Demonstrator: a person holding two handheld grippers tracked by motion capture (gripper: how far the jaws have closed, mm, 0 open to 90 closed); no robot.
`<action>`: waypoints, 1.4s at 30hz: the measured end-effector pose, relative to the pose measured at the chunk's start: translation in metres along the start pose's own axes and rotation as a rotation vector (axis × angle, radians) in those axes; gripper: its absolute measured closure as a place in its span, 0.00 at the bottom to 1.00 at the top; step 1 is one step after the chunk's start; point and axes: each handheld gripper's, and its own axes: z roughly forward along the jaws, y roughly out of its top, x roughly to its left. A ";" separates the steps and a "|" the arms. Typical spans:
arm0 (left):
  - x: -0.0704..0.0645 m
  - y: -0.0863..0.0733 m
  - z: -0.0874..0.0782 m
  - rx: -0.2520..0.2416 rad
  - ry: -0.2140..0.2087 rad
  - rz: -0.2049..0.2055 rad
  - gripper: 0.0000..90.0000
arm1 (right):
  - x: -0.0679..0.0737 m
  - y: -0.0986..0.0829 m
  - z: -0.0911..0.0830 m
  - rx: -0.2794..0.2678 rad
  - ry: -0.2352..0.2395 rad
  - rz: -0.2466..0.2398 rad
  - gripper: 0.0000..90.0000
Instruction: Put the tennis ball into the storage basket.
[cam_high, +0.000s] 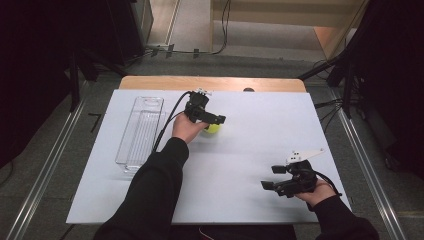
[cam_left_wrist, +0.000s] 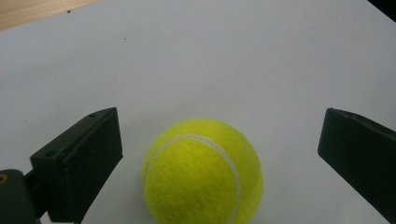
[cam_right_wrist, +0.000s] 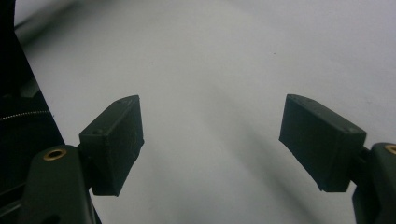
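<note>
Basically mid-table stuff, seen from the high view: left gripper (cam_high: 216, 123) stretched out toward the far middle of the white table (cam_high: 250, 145), parked right at a yellow-green ball (cam_high: 213, 128). Ball sitting on the table surface, roughly centre-left, a bit right of the clear tray (cam_high: 141, 131). Tray lying lengthwise along the left side, well apart from the ball, looks empty from up here.

Closer look from the left gripper view: ball (cam_left_wrist: 203, 171) down low between the two black jaws, jaws spread wide, clear gap of white table on both sides. Not touching either jaw as far as can be told, nearer the left one. Left gripper (cam_left_wrist: 219, 158) wide apart then, clamped on nothing. White seam curving over the top of the ball, fuzzy felt, bottom edge cut off by the frame.

Right gripper (cam_high: 270, 176) down near the front right corner of the table, well apart from the ball and the tray, held in the right hand (cam_high: 316, 192), grey three-cornered plate on top. Same story in the right gripper view: right gripper (cam_right_wrist: 212, 140) with jaws spread wide, just bare white table between them, holding nothing. Dark sleeve (cam_high: 150, 195) running in from the bottom toward the left gripper.
</note>
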 end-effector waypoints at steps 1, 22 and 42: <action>0.001 -0.001 0.000 0.001 -0.001 0.000 0.00 | 0.000 0.000 0.000 0.001 0.000 0.000 0.22; 0.001 -0.015 0.014 0.023 0.004 -0.012 0.00 | 0.000 0.000 0.000 0.003 -0.001 -0.003 0.22; 0.004 -0.029 0.026 0.050 0.014 -0.017 0.00 | 0.000 0.000 0.000 0.003 -0.001 -0.002 0.22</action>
